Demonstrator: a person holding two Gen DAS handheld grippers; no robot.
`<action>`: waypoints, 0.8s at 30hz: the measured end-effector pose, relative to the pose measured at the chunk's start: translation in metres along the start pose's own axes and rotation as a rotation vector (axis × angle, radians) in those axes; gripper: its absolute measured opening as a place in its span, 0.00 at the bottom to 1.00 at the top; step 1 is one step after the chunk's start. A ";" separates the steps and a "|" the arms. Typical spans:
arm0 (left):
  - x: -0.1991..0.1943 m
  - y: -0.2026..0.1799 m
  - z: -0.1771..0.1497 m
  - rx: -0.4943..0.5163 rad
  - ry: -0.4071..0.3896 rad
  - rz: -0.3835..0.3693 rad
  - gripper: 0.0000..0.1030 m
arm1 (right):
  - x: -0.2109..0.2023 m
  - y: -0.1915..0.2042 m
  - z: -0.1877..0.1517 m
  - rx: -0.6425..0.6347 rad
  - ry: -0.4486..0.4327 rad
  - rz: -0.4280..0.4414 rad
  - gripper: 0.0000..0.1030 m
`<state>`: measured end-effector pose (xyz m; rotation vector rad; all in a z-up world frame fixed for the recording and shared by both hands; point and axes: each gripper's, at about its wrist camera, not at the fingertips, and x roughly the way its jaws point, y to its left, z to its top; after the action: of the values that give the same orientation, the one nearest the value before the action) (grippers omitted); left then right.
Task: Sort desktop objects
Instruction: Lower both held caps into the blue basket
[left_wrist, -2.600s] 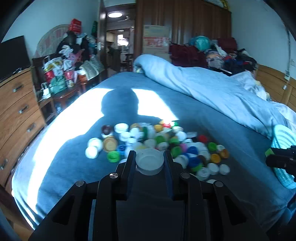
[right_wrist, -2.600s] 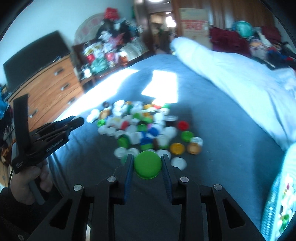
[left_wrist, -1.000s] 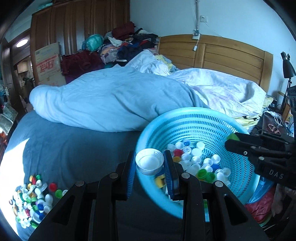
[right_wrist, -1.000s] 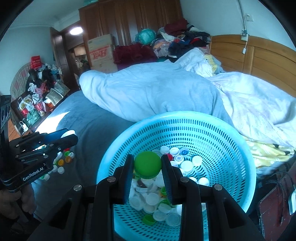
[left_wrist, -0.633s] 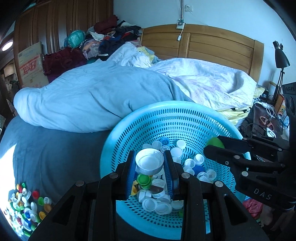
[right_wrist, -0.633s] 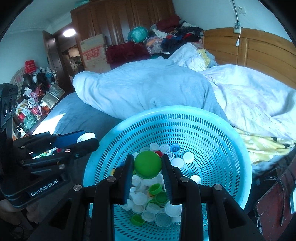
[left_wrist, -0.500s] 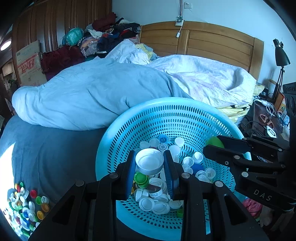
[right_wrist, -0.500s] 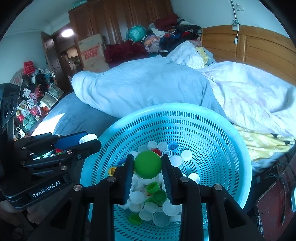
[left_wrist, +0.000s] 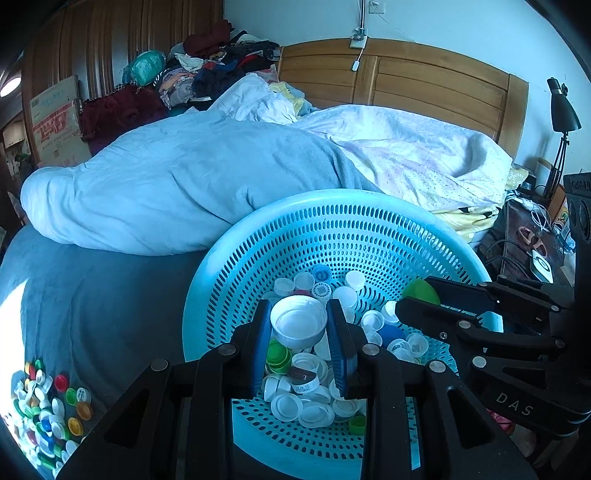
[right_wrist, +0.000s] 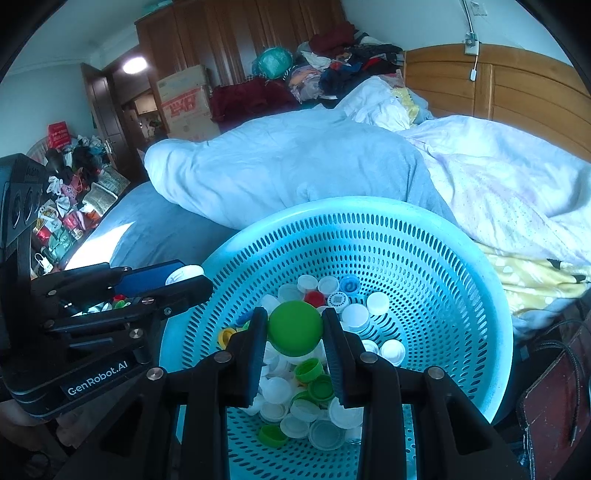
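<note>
A turquoise perforated basket (left_wrist: 369, 229) (right_wrist: 461, 280) with several bottle caps in its bottom stands at the edge of the bed. My left gripper (left_wrist: 299, 325) is shut on a white cap (left_wrist: 298, 326), open side up, held over the basket's near side. My right gripper (right_wrist: 294, 328) is shut on a green cap (right_wrist: 294, 328) above the caps in the basket. In the left wrist view the right gripper (left_wrist: 413, 301) reaches in from the right with the green cap (left_wrist: 421, 291). In the right wrist view the left gripper (right_wrist: 192, 278) comes in from the left with the white cap (right_wrist: 183, 274).
A heap of loose caps (left_wrist: 44, 410) lies on the blue sheet at the far left. A rolled pale quilt (left_wrist: 177, 192) lies behind the basket. A wooden headboard (left_wrist: 424, 85) and a black lamp (left_wrist: 561, 110) stand at the back right. A cluttered stand (left_wrist: 532, 251) sits beside the bed.
Both grippers swung from the cap heap to the basket. Over the last second the left gripper moved from the basket's rim to above its inside; the right sank slightly. Both caps stay held.
</note>
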<state>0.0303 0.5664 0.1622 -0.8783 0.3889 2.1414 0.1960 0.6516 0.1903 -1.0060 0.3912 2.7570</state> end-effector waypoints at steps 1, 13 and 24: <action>0.001 0.000 0.000 0.000 0.001 -0.001 0.24 | 0.001 0.000 0.000 0.000 0.001 0.000 0.32; 0.005 0.000 -0.001 0.008 0.007 -0.015 0.24 | 0.006 -0.001 -0.003 -0.002 0.014 0.004 0.32; 0.014 0.001 -0.009 0.030 0.029 -0.040 0.24 | 0.010 -0.002 -0.009 0.002 0.027 0.002 0.32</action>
<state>0.0275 0.5683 0.1457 -0.8942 0.4137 2.0836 0.1938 0.6514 0.1771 -1.0432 0.3994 2.7465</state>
